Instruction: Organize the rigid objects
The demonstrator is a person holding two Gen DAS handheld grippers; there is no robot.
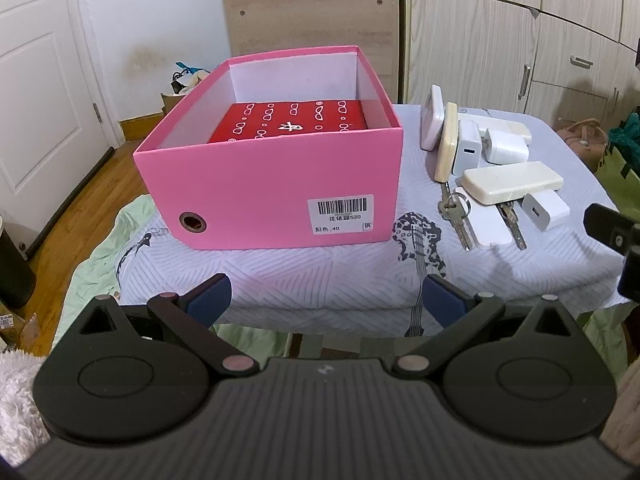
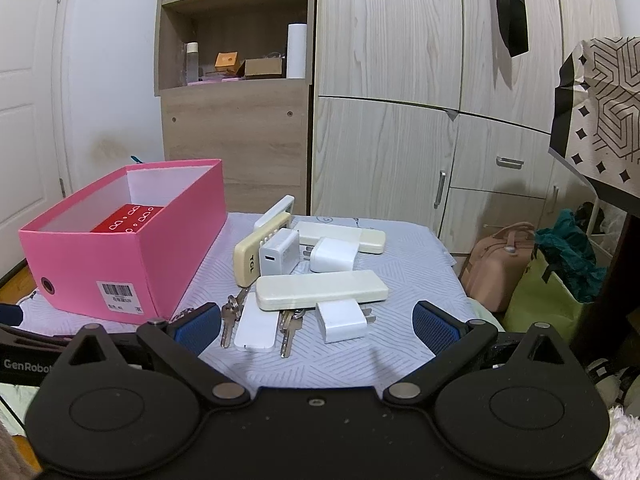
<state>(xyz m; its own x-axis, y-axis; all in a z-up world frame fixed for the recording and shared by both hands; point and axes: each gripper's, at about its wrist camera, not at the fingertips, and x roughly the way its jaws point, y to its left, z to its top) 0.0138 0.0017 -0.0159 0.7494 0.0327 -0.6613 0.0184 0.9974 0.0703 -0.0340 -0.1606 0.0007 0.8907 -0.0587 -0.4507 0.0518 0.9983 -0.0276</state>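
A pile of small hard things is lying on the worktop (image 2: 408,280), which is wearing a pale patterned cloth. In the right wrist view, a long cream remote (image 2: 322,290) is sitting on top of the pile. Just under it, at 6 o'clock, a white plug block (image 2: 342,322) and some keys (image 2: 228,316) are lying. At 12 o'clock from the remote, two more white chargers (image 2: 280,256) are touching a cream remote marked TCL (image 2: 250,262).

At 9 o'clock from the pile, a pink box (image 1: 272,184) is standing open. A red box (image 1: 290,120) is resting inside it.

The left gripper (image 1: 326,300) is hanging wide open near the pink box, holding nothing. The right gripper (image 2: 316,326) is also wide open, empty, near the pile.
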